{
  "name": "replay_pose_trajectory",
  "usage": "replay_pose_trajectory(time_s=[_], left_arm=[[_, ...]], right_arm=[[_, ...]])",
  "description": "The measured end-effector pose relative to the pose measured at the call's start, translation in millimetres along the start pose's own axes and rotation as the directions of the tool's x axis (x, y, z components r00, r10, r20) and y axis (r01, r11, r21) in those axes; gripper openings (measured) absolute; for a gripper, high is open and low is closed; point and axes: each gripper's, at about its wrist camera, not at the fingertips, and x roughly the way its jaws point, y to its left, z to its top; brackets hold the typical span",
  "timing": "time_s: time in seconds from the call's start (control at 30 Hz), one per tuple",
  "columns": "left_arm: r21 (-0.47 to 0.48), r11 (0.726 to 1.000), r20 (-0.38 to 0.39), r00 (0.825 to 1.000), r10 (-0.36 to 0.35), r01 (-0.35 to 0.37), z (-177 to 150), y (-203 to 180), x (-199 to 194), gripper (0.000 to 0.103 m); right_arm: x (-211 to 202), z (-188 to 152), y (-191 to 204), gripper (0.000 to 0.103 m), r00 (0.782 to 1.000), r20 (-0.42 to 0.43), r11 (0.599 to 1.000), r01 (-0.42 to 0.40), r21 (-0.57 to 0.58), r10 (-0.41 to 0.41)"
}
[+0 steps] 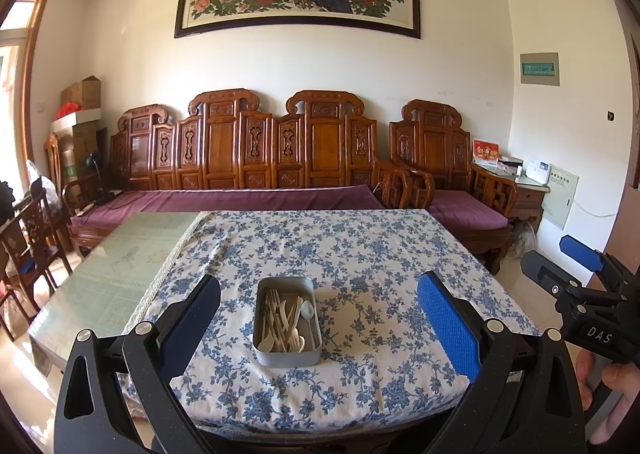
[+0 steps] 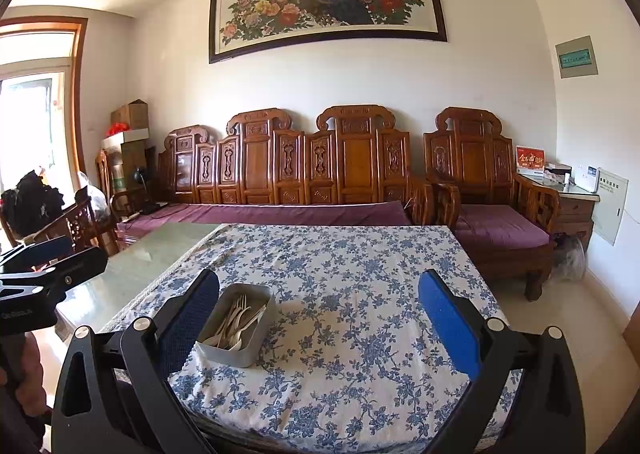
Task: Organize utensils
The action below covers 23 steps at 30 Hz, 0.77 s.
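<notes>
Metal tin (image 1: pixel 287 350) of utensils (image 1: pixel 285 320) sat near tablecloth's (image 1: pixel 360 254) front edge, cloth around it bare, left gripper (image 1: pixel 318 328) and right gripper (image 2: pixel 320 328) both spread wide, grasping nothing

Grey rectangular metal tin (image 1: pixel 287 350), open-topped, flat on floral-clothed surface (image 1: pixel 360 254). Contents: pale forks, knives and spoons (image 1: pixel 286 318), loosely heaped lengthwise.

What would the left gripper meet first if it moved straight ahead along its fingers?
Most likely the metal tin of utensils, which sits centred between the open left gripper fingers on the floral tablecloth. Depth and height are unclear, so it might instead pass just above the tin.
</notes>
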Motion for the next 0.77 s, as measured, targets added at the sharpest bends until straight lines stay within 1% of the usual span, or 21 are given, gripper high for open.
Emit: replay_pose_trajectory(time_s=[0.77], left_arm=[[-0.002, 1.0, 0.004, 1.0, -0.007, 0.007, -1.9, -0.3, 0.7, 0.095]], right_arm=[[-2.6, 1.9, 1.4, 0.1, 1.0, 0.003, 1.0, -0.003, 0.005, 0.003]])
